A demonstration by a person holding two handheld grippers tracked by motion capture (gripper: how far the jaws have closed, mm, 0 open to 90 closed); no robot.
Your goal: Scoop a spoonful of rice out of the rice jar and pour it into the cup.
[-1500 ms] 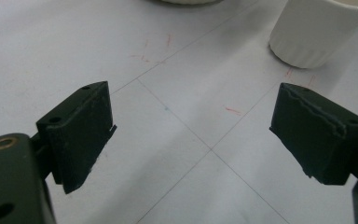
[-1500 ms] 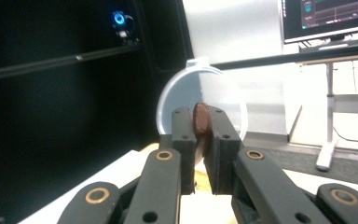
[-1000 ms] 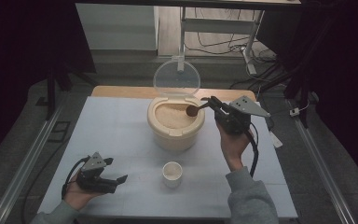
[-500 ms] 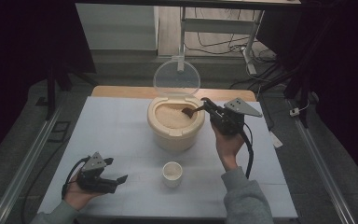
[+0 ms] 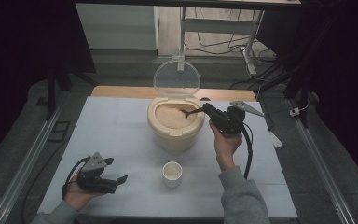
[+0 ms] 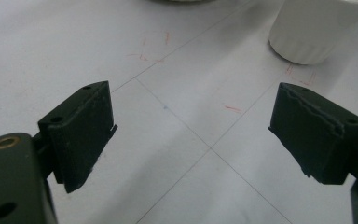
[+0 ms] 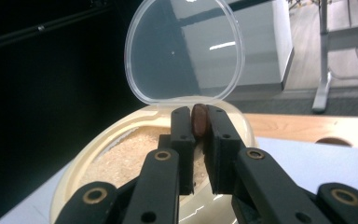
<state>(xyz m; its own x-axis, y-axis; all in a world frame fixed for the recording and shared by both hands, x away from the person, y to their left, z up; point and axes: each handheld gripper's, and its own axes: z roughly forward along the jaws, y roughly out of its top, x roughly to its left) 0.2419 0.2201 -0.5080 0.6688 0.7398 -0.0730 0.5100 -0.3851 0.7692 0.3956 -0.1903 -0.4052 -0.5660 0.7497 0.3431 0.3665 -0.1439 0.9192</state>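
Brown spoon [image 5: 192,111], light and stiff, pinched at its handle end in my right hand-held gripper [image 5: 213,112], bowl in loose rice [image 5: 172,116]; left hand-held gripper [image 5: 116,179] released

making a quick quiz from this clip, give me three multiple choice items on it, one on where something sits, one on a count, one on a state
1. Where does the small white cup stand?
A. on the table in front of the cream rice container, nearer the person
B. inside the container
C. behind the container, by its lid

2. How many grippers hold something?
A. none
B. one
C. two

3. What is the state of the container's clear lid?
A. shut flat
B. lying off on the table
C. flipped up, open

Answers:
1. A: in the high view the cup stands apart from the container, on the person's side.
2. B: the right gripper is clamped on a brown spoon that reaches into the rice; the left gripper gapes over bare table.
3. C: the lid stands upright behind the rice.
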